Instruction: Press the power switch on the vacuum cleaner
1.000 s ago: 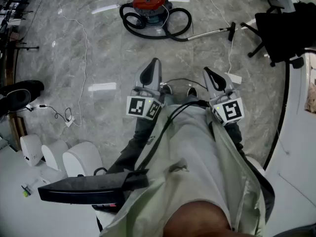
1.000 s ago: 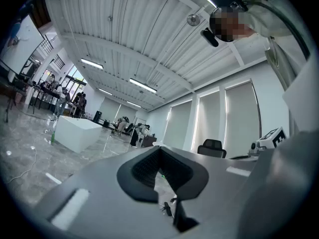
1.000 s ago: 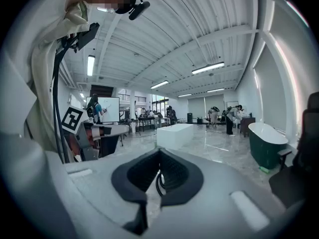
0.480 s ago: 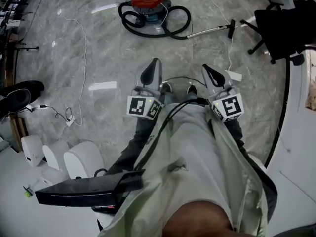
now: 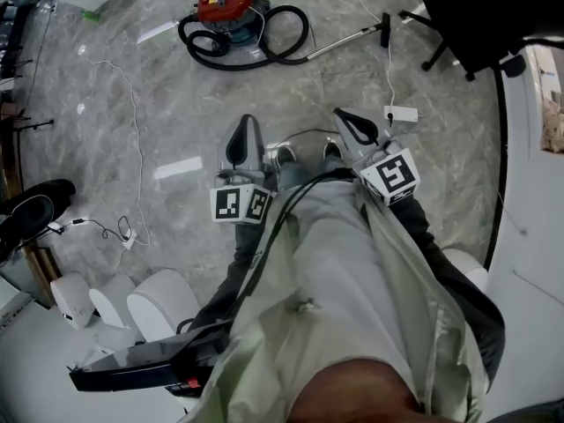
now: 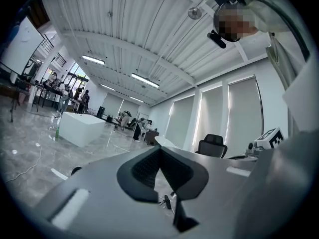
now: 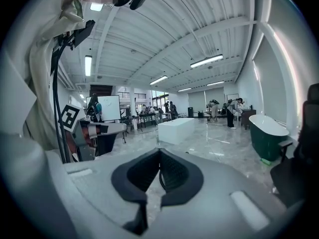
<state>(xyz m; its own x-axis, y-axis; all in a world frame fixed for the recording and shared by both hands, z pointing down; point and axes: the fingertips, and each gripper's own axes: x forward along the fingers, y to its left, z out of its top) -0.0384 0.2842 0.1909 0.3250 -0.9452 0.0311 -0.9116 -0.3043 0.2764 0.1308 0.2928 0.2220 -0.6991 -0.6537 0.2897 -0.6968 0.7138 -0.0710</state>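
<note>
Vacuum cleaner (image 5: 225, 11) has slid from 12 to 11 o'clock in my view, still well ahead. My left gripper (image 5: 244, 144) and right gripper (image 5: 352, 129) pressed together, empty. Pressing not begun; must approach.

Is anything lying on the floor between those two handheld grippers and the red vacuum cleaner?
Only the black hose, coiled along the near side of the vacuum cleaner. Otherwise bare floor separates it from the left gripper and the right gripper, both far back from it, jaws shut and empty.
</note>
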